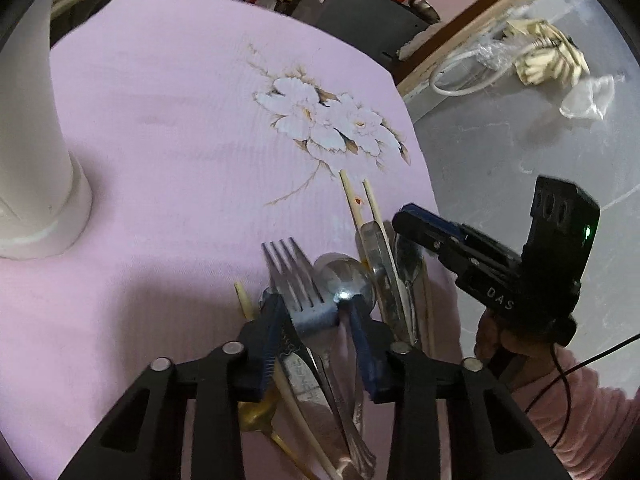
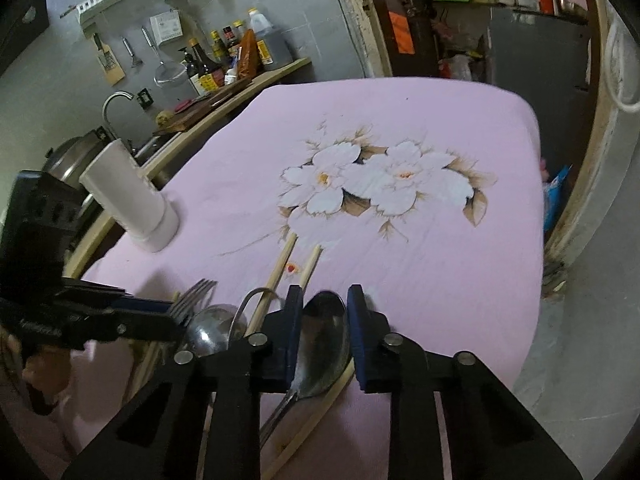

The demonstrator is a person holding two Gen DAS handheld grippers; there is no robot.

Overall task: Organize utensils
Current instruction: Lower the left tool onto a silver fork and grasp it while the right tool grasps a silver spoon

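A pile of utensils lies at the near edge of the pink flowered tablecloth (image 1: pixel 160 120). My left gripper (image 1: pixel 314 320) is shut on a steel fork (image 1: pixel 290 272), its blue pads pressing on the fork's neck, tines pointing away. A round spoon (image 1: pixel 344 276) lies just right of it, then a knife (image 1: pixel 380 264) and two chopsticks (image 1: pixel 352 200). My right gripper (image 2: pixel 326 308) is shut on the bowl of a dark steel spoon (image 2: pixel 324 336), one blue pad on each side. The left gripper (image 2: pixel 176 314) shows at the fork (image 2: pixel 198 292) in the right wrist view.
A tall white cylinder holder (image 2: pixel 128 196) stands on the cloth at the left (image 1: pixel 40 160). A gold spoon (image 1: pixel 256 416) lies under my left gripper. The table's right edge (image 2: pixel 536 240) drops to a grey floor. A counter with bottles (image 2: pixel 224 60) is beyond the table.
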